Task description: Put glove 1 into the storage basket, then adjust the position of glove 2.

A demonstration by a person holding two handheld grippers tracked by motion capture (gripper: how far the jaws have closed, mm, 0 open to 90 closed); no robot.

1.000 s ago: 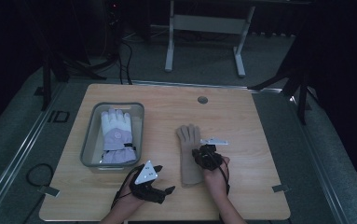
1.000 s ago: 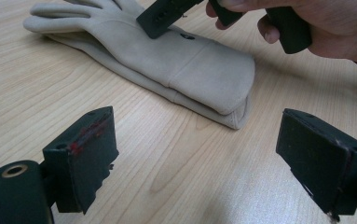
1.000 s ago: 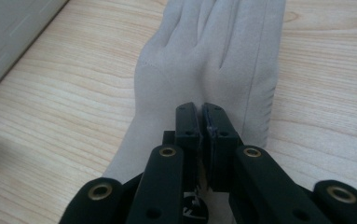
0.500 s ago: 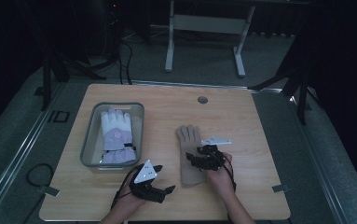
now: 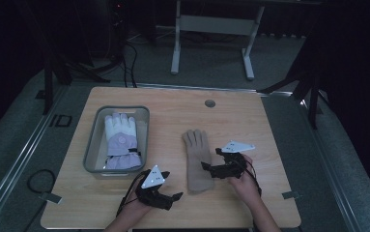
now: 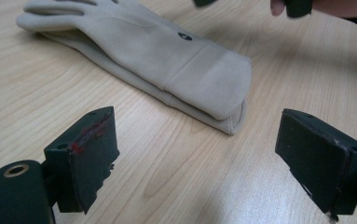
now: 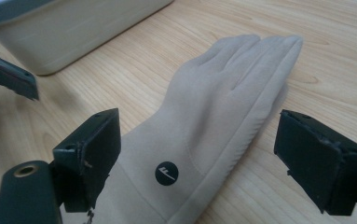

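Table (image 5: 250,125): pale wood top; both forearms come in over its near edge.
Bin (image 5: 92,154): grey tray beyond the left gripper, holding 1 white-and-lilac glove (image 5: 120,141); in the right gripper view its pale wall (image 7: 73,28) stands past the left jaw.
Beige glove (image 5: 197,159): flat on the table, fingers pointing away from the person, cuff nearest; it lies just under and ahead of the right gripper, and off to the right of the left gripper.
Right gripper (image 5: 211,162): hand low on the table, tool aimed left across the glove's lower half; jaws spread wide, 1 on each side of the glove (image 7: 213,116), gripping nothing.
Left gripper (image 5: 172,199): hand resting near the table edge, tool aimed right toward the cuff; jaws spread, nothing between them but bare wood.
Left gripper view: the cuff end (image 6: 213,88) lies ahead of the jaws, showing 2 layers at its opening.
Mark: 1 small round black badge (image 7: 166,173) with a pale emblem near the cuff; no letters can be read.
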